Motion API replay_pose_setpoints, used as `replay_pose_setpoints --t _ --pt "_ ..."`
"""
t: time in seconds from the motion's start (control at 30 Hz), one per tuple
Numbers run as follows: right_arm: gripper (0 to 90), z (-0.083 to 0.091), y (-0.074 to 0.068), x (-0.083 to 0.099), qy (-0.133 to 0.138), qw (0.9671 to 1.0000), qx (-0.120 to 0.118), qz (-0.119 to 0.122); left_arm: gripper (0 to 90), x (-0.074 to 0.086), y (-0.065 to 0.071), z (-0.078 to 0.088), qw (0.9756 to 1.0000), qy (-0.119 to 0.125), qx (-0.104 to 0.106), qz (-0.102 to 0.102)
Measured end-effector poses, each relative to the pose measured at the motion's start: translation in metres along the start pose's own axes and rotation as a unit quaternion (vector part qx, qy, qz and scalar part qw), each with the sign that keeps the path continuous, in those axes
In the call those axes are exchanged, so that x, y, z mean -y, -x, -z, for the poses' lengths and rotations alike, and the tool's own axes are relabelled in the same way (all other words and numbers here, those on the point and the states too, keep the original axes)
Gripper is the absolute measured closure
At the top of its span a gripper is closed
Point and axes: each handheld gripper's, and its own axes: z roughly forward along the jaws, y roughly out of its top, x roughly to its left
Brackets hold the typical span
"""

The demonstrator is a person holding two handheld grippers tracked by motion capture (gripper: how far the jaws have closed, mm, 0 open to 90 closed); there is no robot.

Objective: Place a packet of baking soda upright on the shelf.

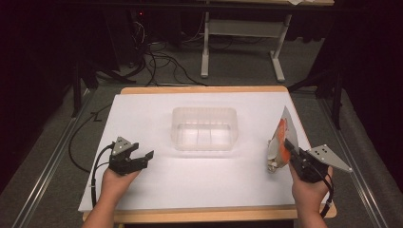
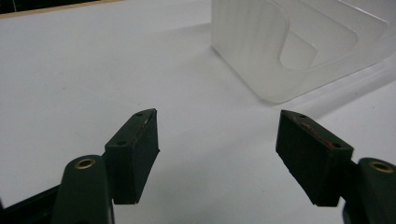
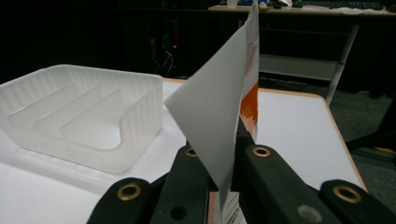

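Jaws of the right gripper [image 1: 291, 151] are clamping a flat packet [image 1: 281, 145], white with an orange patch, which is standing up on edge from between them and rising above them in the right gripper view [image 3: 224, 116]. Ahead and to the left of those jaws, a translucent plastic tray [image 3: 70, 116] is sitting on the white table [image 1: 199, 183]. Jaws of the left gripper [image 2: 217, 154] are standing wide apart with nothing between them, hovering just over the table, the tray [image 2: 289, 51] lying ahead and to their right.
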Motion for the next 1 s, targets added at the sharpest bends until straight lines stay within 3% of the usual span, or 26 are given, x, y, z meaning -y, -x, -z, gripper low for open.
replay_pose_setpoints --t 0.3,0.57,0.73,1.0 --pt "90.0 0.006 -0.003 -0.008 0.014 0.9998 -0.006 0.013 30.3 0.0 0.0 0.0 1.0 0.002 0.0 0.0" --pt "90.0 0.004 -0.014 -0.023 0.029 0.9988 -0.035 0.016 30.1 0.0 0.0 0.001 1.0 0.006 0.002 0.0" --pt "90.0 -0.003 -0.021 -0.04 0.036 0.9979 -0.052 0.013 30.0 0.0 -0.001 0.003 1.0 0.008 0.002 0.001" --pt "90.0 -0.012 -0.041 -0.078 0.061 0.9951 -0.071 0.033 30.0 0.0 -0.001 0.005 0.9999 0.013 0.004 0.004"
